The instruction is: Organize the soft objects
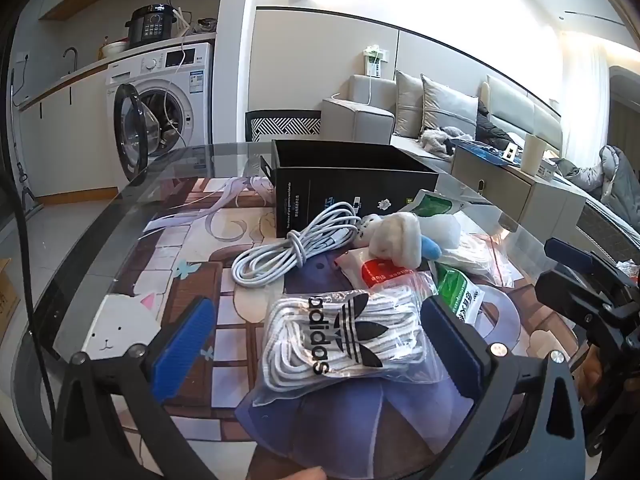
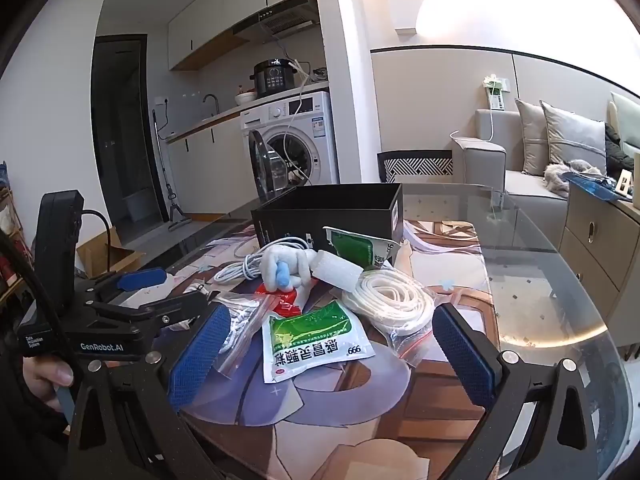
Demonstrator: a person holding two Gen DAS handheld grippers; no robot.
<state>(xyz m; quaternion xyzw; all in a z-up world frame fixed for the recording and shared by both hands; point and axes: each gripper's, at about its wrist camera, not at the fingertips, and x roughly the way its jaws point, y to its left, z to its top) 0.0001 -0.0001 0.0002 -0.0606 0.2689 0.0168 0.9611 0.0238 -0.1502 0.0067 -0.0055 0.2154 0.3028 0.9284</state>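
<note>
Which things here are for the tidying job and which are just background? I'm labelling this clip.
Job: laces bag, white cable, plush toy, green sachet, cord coil, black box.
Background: washing machine, cooker, sofa.

A round glass table (image 2: 560,280) with a printed mat (image 1: 192,248) under the glass fills the foreground. Beyond its far edge a chair back (image 1: 286,123) with a black-and-white pattern stands close. Against the left wall a white washer (image 1: 164,104), door open, sits under a counter (image 1: 80,70) bearing a black cooker (image 1: 152,24) and a tap (image 1: 70,54). White cupboards (image 2: 224,12) and a hood (image 2: 280,22) hang above. A grey sofa (image 1: 360,120) with cushions (image 1: 448,108) runs along the beige right wall. A pale cabinet (image 2: 596,248) stands off the table's right edge. Strong light glares high on the wall. The floor is pale tile (image 1: 24,240).
</note>
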